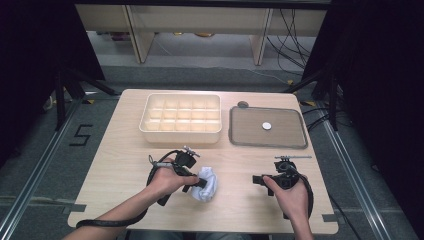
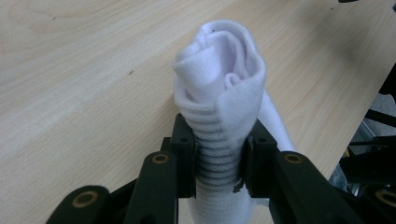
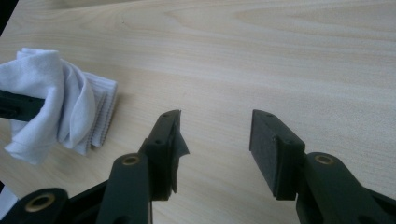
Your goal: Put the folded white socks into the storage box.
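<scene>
The left hand-held gripper [image 1: 199, 183] is clamped on a white sock [image 1: 208, 184] — bunched and rolled, its ribbed cuff squeezed between the two black jaws — near the front edge of the tabletop [image 1: 120, 165], a little left of the middle. The right hand-held gripper [image 1: 256, 179] sits well apart toward the front right corner, jaws wide with bare wood between them (it points toward the sock). Along the back edge stand a cream compartment box [image 1: 180, 119] and a grey tray [image 1: 268, 127].
</scene>
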`<action>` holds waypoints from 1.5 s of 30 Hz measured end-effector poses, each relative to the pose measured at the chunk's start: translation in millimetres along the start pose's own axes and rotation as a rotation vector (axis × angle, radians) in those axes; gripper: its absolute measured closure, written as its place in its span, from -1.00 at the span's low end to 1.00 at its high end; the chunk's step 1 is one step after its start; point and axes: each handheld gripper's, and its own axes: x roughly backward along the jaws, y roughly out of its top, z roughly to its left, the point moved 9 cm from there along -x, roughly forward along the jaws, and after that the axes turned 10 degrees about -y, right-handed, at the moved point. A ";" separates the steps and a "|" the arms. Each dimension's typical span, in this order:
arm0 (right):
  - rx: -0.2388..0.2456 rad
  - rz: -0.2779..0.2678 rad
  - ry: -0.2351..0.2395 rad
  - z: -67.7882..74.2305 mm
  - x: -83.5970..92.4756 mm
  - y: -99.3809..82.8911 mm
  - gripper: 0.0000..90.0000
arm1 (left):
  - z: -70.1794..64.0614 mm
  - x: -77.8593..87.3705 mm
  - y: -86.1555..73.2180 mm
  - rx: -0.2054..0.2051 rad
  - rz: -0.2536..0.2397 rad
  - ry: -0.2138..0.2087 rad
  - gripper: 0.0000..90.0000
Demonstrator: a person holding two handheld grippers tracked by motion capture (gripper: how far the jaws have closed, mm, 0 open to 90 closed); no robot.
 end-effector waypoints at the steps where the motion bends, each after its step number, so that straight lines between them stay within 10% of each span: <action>1: -0.003 -0.004 0.008 0.7 -2.0 0.1 0.20 | -0.9 0.2 -0.4 0.018 -0.005 -0.003 0.56; 45: -0.001 -0.007 0.009 0.9 -2.8 -0.6 0.20 | 33.6 61.8 16.1 0.011 -0.191 0.103 0.55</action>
